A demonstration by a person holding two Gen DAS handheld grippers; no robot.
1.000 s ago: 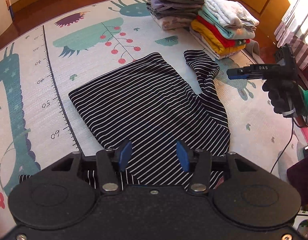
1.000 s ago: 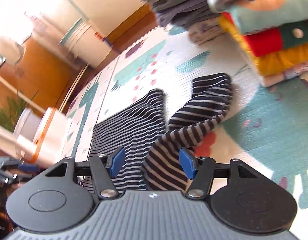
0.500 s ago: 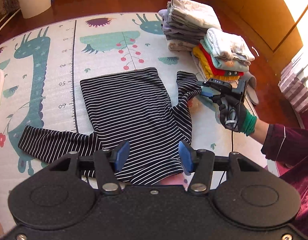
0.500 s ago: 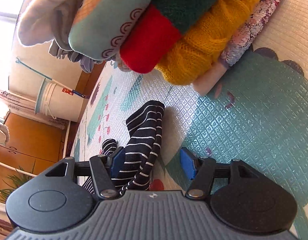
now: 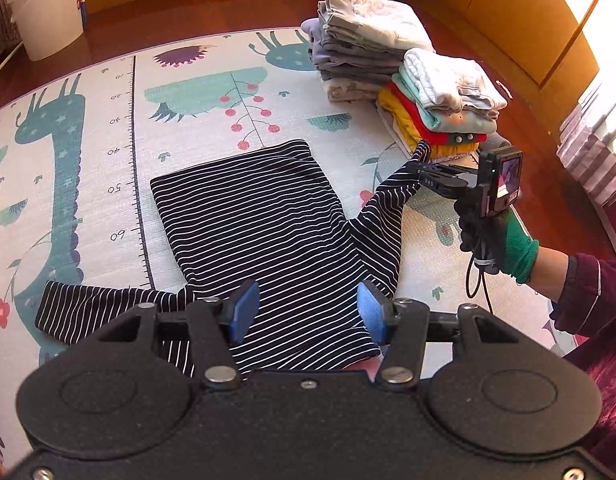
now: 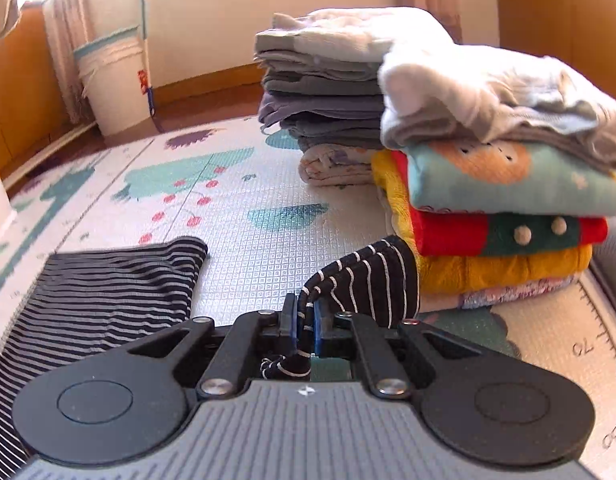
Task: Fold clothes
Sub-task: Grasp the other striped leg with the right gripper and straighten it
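A black shirt with thin white stripes (image 5: 263, 224) lies spread on the play mat (image 5: 195, 104). Its left sleeve (image 5: 95, 308) stretches flat to the left. Its right sleeve (image 5: 392, 196) is pulled up and out to the right, with my right gripper (image 5: 422, 168) shut on the cuff. In the right wrist view the cuff (image 6: 372, 280) is pinched between the blue pads of my right gripper (image 6: 305, 320). My left gripper (image 5: 308, 312) hovers open above the shirt's near edge, nothing between its fingers.
Two stacks of folded clothes stand at the mat's far right: a grey pile (image 5: 364, 48) and a colourful pile (image 5: 444, 108), close beside the lifted cuff. A white bucket (image 5: 43, 12) stands on the wooden floor at the far left. A gloved hand (image 5: 496, 232) holds the right gripper.
My right gripper has closed on the cuff of the right sleeve and lifted it outward, straightening the sleeve. The left gripper has risen and drawn back, still open.
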